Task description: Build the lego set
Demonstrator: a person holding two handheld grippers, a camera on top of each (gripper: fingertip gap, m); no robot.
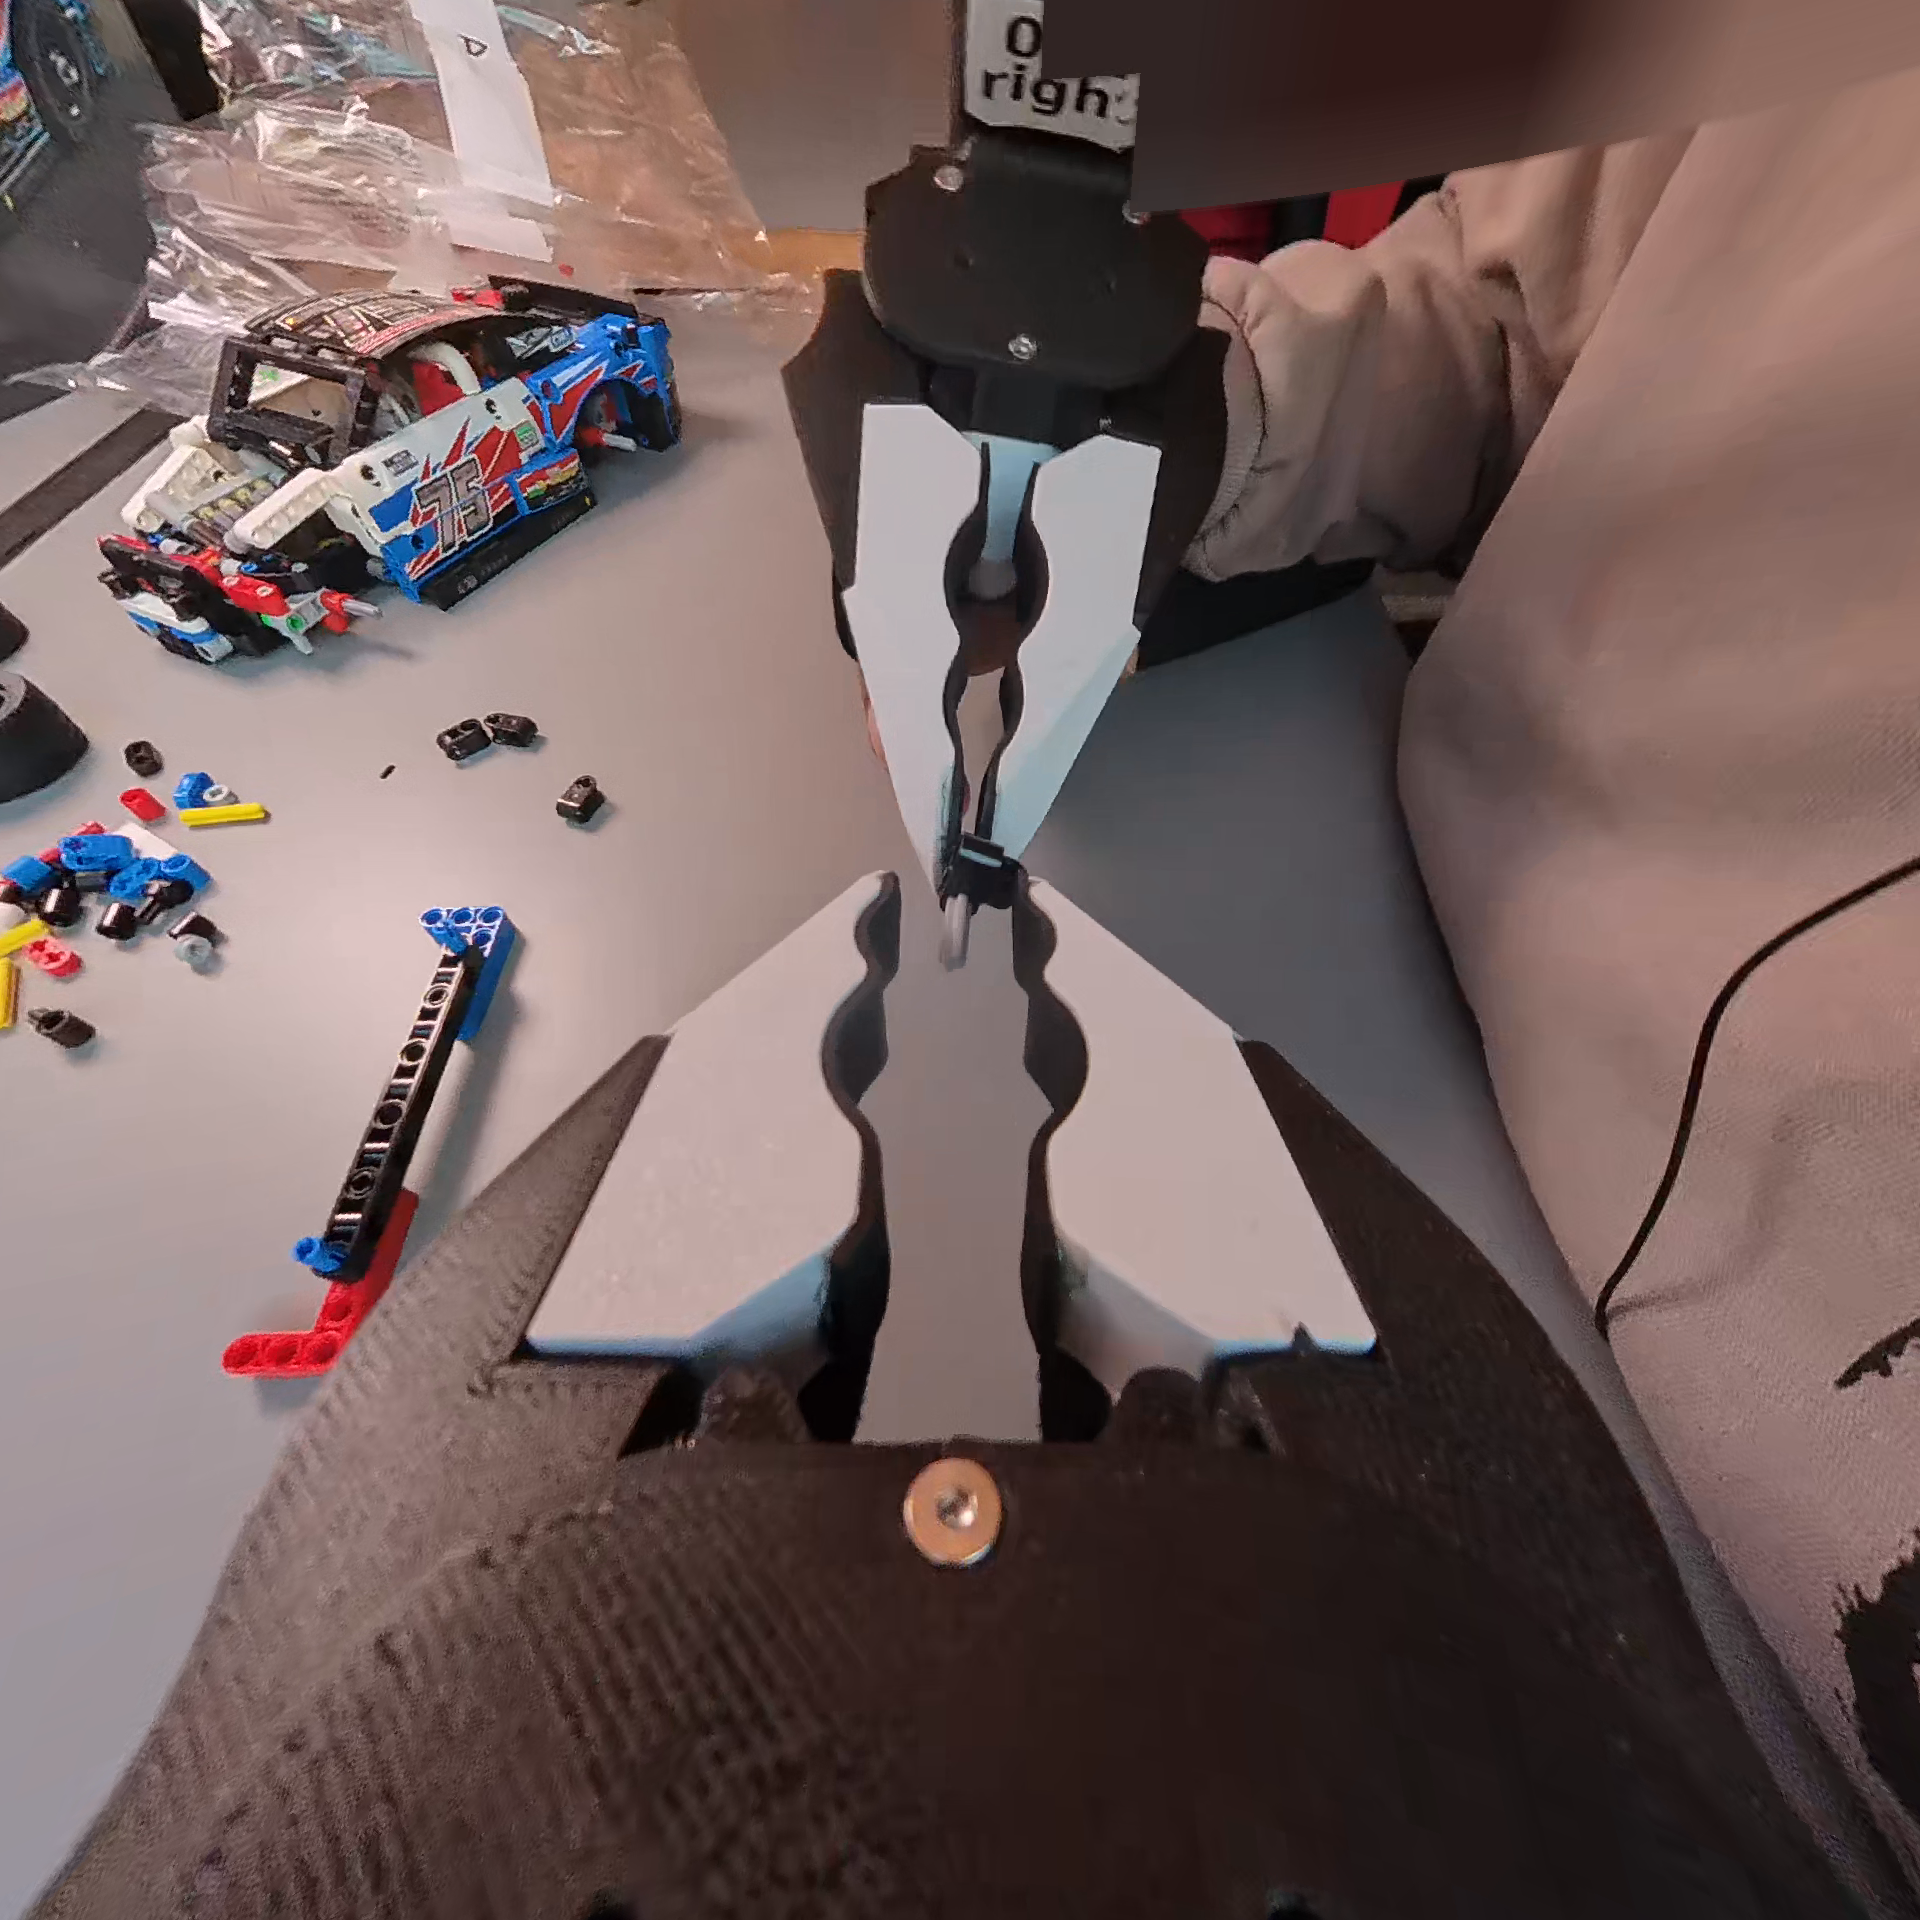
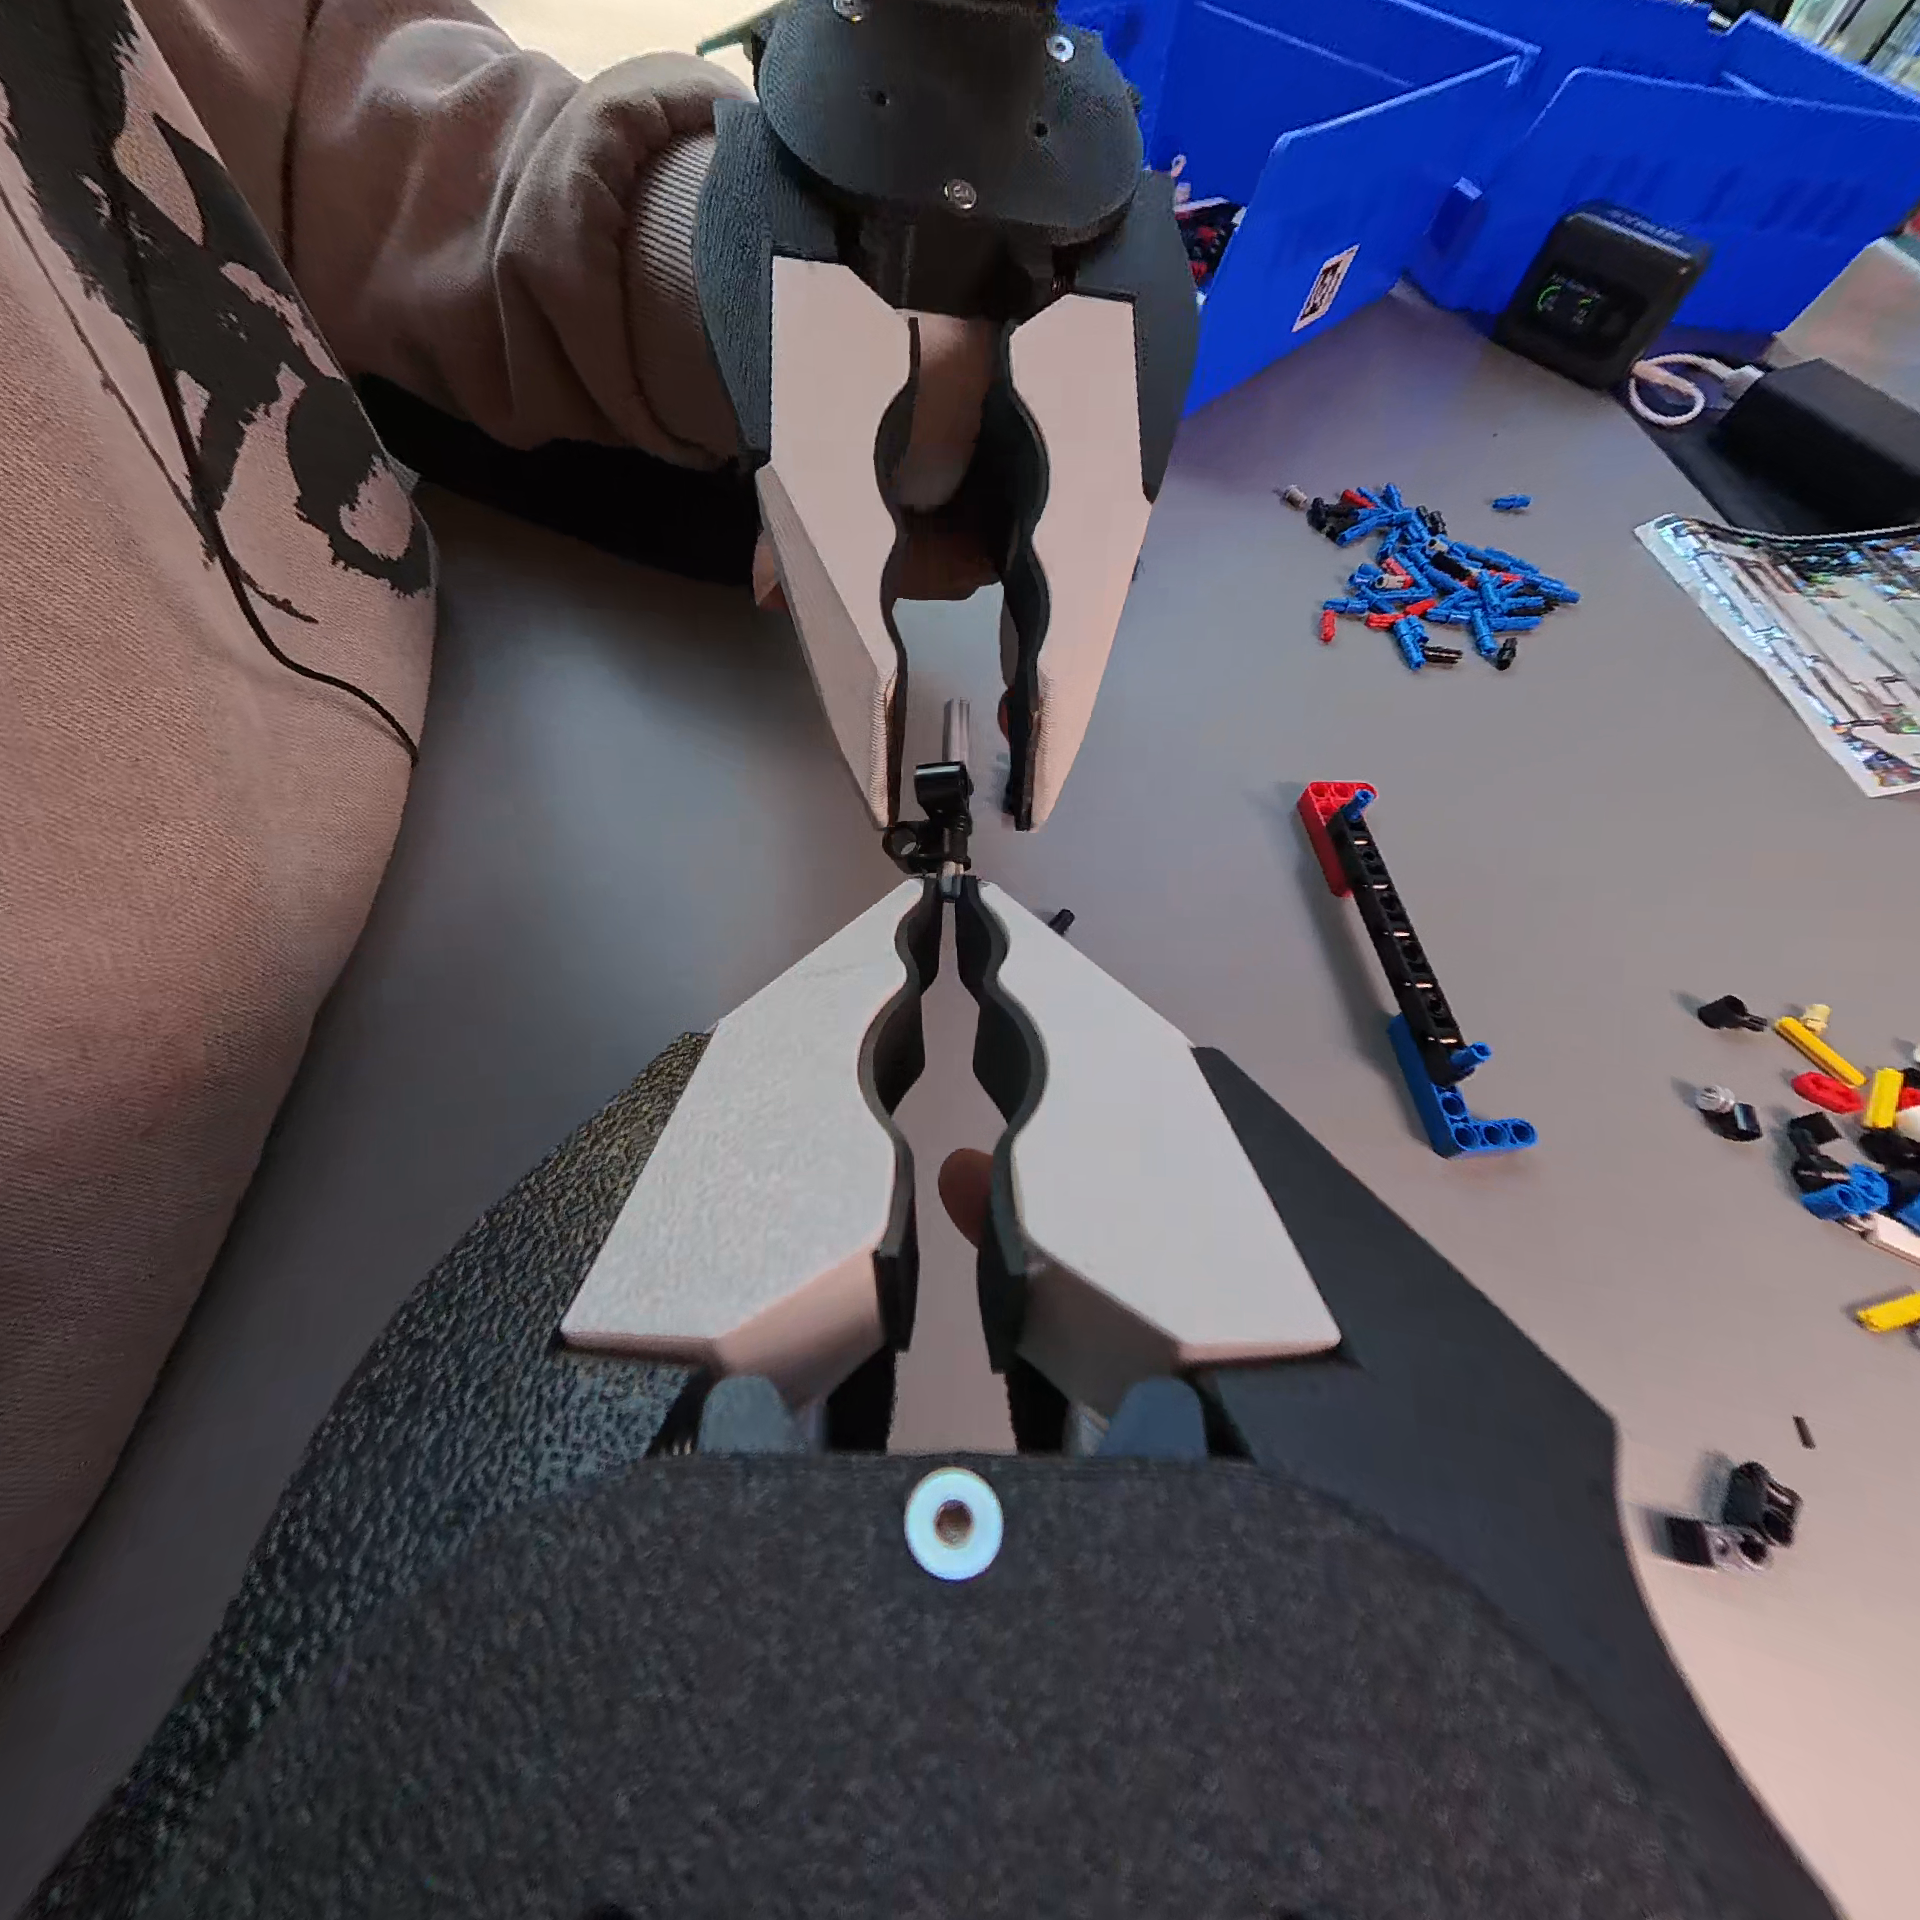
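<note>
Your right tool [image 2: 948, 883] pinches the small black-and-grey axle piece [image 2: 932, 821], tip to tip with your spread left tool [image 1: 956, 894].

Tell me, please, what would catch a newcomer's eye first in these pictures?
Two claws meet tip to tip at centre: the right claw pinches a small black-and-grey connector piece, while the left claw faces it, open. Behind to the left sits a half-built race car, with a black beam with red and blue ends lying on the grey table.
</note>
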